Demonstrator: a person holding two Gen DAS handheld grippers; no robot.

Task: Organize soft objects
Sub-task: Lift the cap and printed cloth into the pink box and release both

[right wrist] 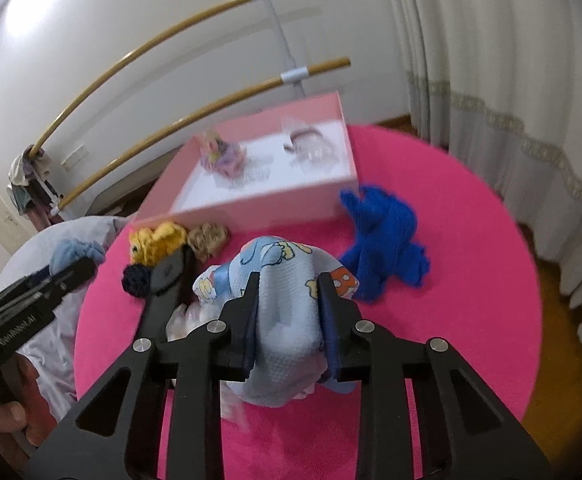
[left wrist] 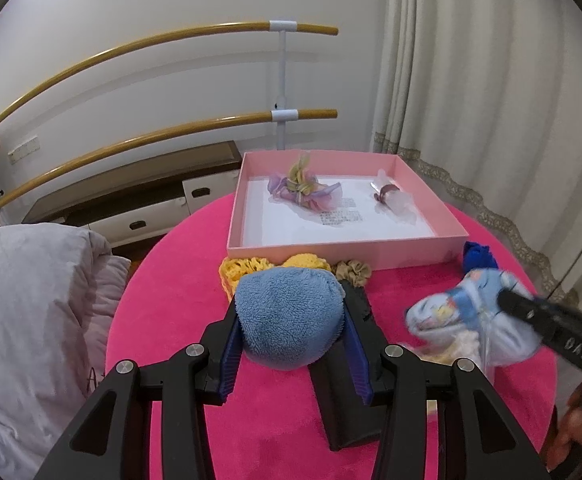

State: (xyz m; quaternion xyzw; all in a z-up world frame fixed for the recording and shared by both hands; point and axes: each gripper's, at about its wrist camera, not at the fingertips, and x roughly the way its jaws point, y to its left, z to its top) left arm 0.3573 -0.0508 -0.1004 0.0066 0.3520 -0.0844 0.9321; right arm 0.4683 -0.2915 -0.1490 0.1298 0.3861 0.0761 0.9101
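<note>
My left gripper (left wrist: 289,312) is shut on a fluffy blue towel ball (left wrist: 287,332), held just above the round pink table (left wrist: 195,280). My right gripper (right wrist: 289,280) is shut on a light blue cartoon-print cloth (right wrist: 287,320), which bulges above the fingers and hangs below them. In the left wrist view that cloth (left wrist: 447,312) hangs at the right. An open pink box (left wrist: 347,248) at the far side holds a purple-yellow organza scrunchie (left wrist: 303,188) and a clear-pink item (left wrist: 391,198). Before the box lie a yellow crochet piece (left wrist: 247,270), a tan scrunchie (left wrist: 353,270) and a royal blue knit (right wrist: 387,240).
A long black flat object (left wrist: 343,392) lies on the table under my left gripper, with a dark crochet ball (right wrist: 137,276) beside it. Grey bedding (left wrist: 31,300) borders the table's left edge. Curtains (left wrist: 491,120) hang at the right. Wooden rails (left wrist: 171,132) run along the wall.
</note>
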